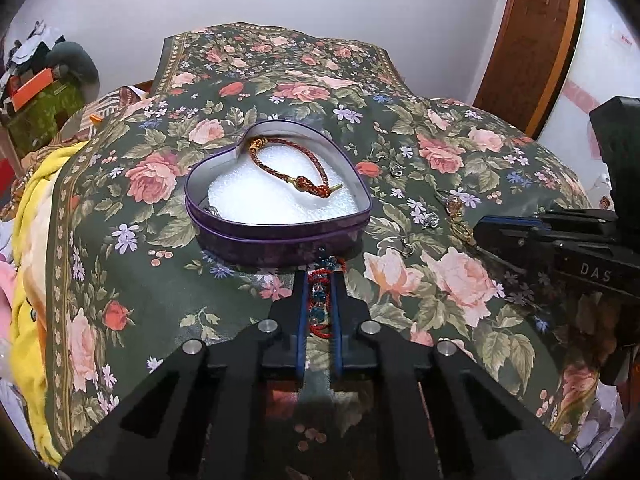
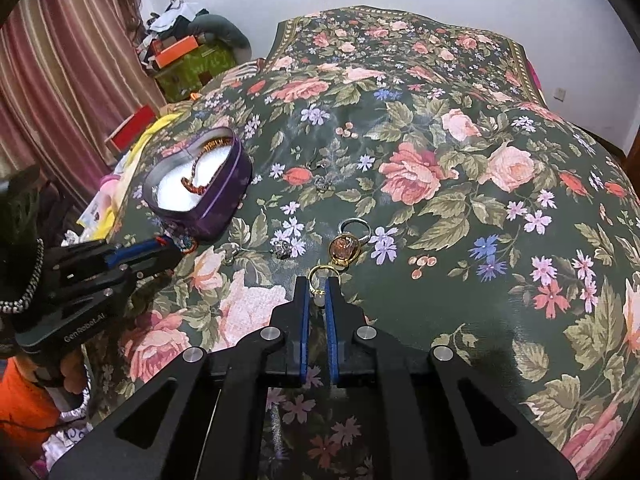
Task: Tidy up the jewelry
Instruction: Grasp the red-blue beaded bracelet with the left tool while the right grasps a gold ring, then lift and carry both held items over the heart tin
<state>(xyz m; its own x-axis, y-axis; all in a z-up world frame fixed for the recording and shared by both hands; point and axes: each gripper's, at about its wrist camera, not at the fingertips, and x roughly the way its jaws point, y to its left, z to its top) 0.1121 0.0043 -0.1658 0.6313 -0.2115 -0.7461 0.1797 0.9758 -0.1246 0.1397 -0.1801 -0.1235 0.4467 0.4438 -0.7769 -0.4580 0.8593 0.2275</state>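
While your left tongs (image 1: 320,280) are clenched on a beaded bracelet (image 1: 322,300) of red cord and blue-green glassy beads, their blue-lined fingers sit just short of the heart-shaped tin (image 1: 280,236), which lies at twelve o'clock from them. That tin is purple metal with a shiny grey inner wall, and a white foam pad fills its floor. On the foam rests a braided bracelet (image 1: 292,164), dark red woven cord with gold knots and a gold clasp.

Your right tongs (image 2: 318,284) grasp a gold ring (image 2: 323,274), a thin round band pinched at its lower edge so the loop stands out past the fingertips. At twelve o'clock, just beyond it, lies an amber-stone ring (image 2: 343,249), its oval stone glossy in a gold setting, touching a plain silver ring (image 2: 355,227). At eleven o'clock, near these, sits a small silver piece (image 2: 282,249), too small to identify. Farther off lies another silvery trinket (image 2: 322,184).

Everything rests on the bed cover (image 2: 460,220), dark green cloth printed with pink roses.
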